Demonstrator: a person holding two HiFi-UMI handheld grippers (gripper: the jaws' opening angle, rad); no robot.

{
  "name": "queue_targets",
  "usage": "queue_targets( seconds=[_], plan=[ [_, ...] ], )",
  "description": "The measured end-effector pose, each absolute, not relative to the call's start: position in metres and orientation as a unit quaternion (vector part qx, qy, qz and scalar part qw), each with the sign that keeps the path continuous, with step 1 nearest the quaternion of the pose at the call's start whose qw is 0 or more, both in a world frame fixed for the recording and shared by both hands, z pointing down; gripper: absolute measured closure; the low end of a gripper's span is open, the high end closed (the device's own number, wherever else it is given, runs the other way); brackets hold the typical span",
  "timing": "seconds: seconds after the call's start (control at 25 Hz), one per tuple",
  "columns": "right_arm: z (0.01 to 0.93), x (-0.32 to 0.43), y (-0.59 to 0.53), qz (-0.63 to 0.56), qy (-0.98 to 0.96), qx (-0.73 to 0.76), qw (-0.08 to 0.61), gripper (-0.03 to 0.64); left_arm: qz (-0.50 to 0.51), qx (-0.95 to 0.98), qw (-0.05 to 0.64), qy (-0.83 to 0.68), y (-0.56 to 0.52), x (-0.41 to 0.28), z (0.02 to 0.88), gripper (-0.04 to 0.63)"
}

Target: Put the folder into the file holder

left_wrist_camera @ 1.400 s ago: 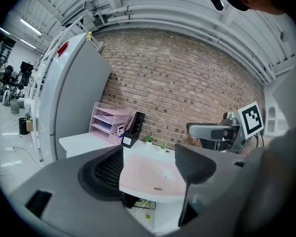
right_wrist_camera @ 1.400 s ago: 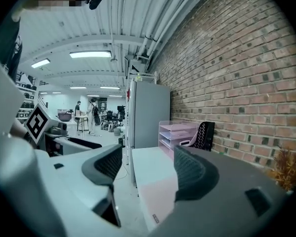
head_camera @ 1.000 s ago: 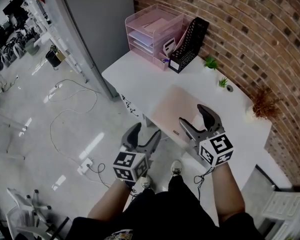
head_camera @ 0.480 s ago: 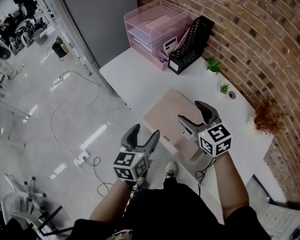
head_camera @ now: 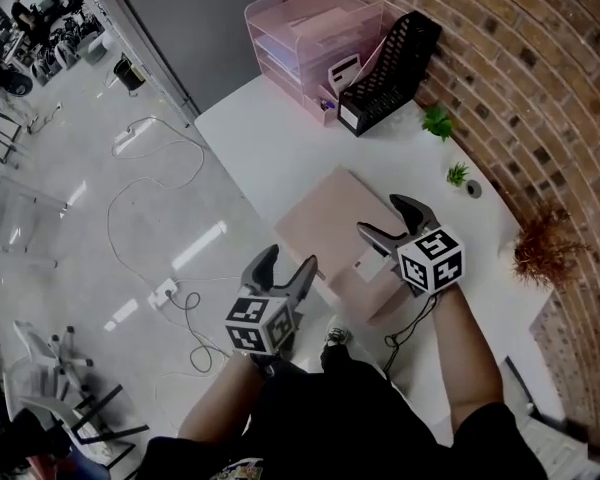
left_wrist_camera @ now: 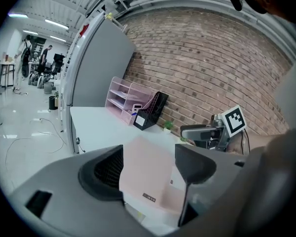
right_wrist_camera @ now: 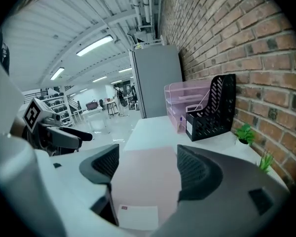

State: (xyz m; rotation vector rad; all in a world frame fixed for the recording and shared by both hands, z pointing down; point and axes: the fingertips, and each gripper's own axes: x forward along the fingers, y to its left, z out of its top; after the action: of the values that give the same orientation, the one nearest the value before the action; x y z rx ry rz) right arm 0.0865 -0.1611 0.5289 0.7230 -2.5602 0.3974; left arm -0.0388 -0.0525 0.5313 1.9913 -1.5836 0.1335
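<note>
Now, mid-frame, my right gripper (head_camera: pixel 380 216) has just been opening above the pink folder (head_camera: pixel 330 218), holding nothing; my left gripper (head_camera: pixel 290 260) gapes too, ready to grab.

An office: white desk (head_camera: pixel 270 143), letter trays (head_camera: pixel 310 33), file holder (head_camera: pixel 392 73), brick wall (head_camera: pixel 550 78).

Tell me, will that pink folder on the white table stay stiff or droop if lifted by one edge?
The pink folder lies thin and flat, so it is probably light and may sag from a one-edge grip. Its surface and the white table both look smooth, so a push would likely slide it.
</note>
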Motion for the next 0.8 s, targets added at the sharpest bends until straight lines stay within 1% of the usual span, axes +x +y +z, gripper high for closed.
queue_targets(
  seconds=[0.4,0.8],
  plan=[
    [0.591,0.102,-0.183,0.188,-0.916,0.224,0.276,0.218,0.064,0.716,0.332,-0.611,-0.055,-0.027,0.564,0.281],
    [0.643,0.105,-0.200,0.221,-0.892,0.221,0.326,0.199,0.062,0.690,0.381,-0.612,-0.054,-0.038,0.605,0.276]
  ],
)
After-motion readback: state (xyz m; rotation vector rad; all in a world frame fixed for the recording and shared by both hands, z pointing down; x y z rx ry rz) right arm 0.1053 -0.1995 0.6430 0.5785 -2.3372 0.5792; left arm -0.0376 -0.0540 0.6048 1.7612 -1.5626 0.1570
